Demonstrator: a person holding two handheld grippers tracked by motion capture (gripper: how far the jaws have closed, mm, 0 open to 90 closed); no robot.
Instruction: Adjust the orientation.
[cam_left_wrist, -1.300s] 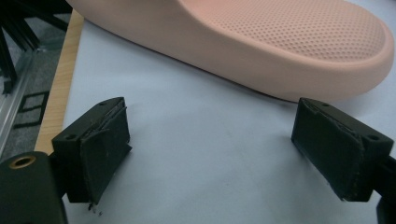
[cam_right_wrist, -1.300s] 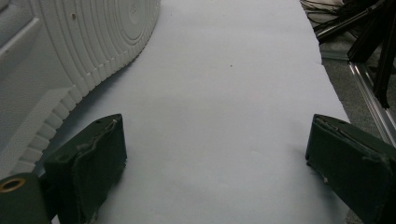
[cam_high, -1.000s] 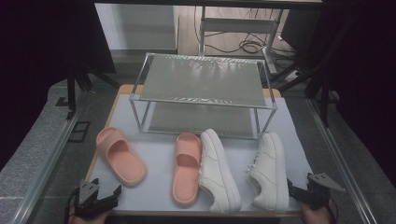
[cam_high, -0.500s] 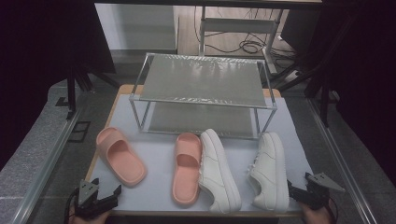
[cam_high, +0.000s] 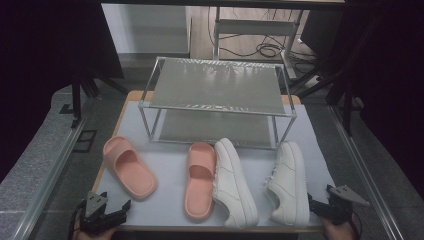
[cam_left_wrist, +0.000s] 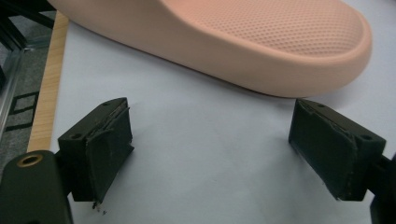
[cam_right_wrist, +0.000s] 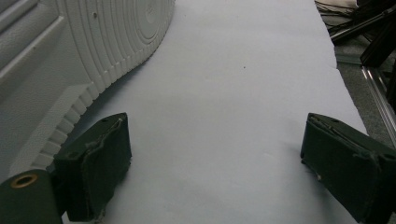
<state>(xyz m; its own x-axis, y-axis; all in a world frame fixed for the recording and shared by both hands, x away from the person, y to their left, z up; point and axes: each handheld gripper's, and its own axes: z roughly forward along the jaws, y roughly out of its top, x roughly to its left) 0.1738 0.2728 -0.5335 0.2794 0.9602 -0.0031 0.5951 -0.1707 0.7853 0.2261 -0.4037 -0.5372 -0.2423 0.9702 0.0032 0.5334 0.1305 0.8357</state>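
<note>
While both hands sit low at the near edge of the white-covered table (cam_high: 165, 165), the left gripper (cam_high: 122, 208) rests at the near-left corner, jaws spread wide with nothing between them; it points up-table toward the pink foam slide sandal at left (cam_high: 128, 166), whose heel end lies just ahead of the jaws in the left gripper view (cam_left_wrist: 243, 42), not touching; bare white sheet sits between the pads; the wooden table edge (cam_left_wrist: 46, 79) runs close by on one side of the left gripper view.

Right gripper (cam_high: 311, 203) is at the near-right corner, jaws likewise wide apart and empty; the white leather sneaker on the right (cam_high: 289, 181) lies tipped on its side just beside it, ribbed sole (cam_right_wrist: 93, 51) close to one jaw in the right gripper view; touching or not, cannot tell; open sheet runs ahead of it to the table's right edge.

Second pink slide sandal (cam_high: 200, 180) and second white sneaker (cam_high: 233, 181) lie side by side mid-table, touching; the two-tier metal-frame shoe rack (cam_high: 215, 100) stands behind the row, both shelves bare.
</note>
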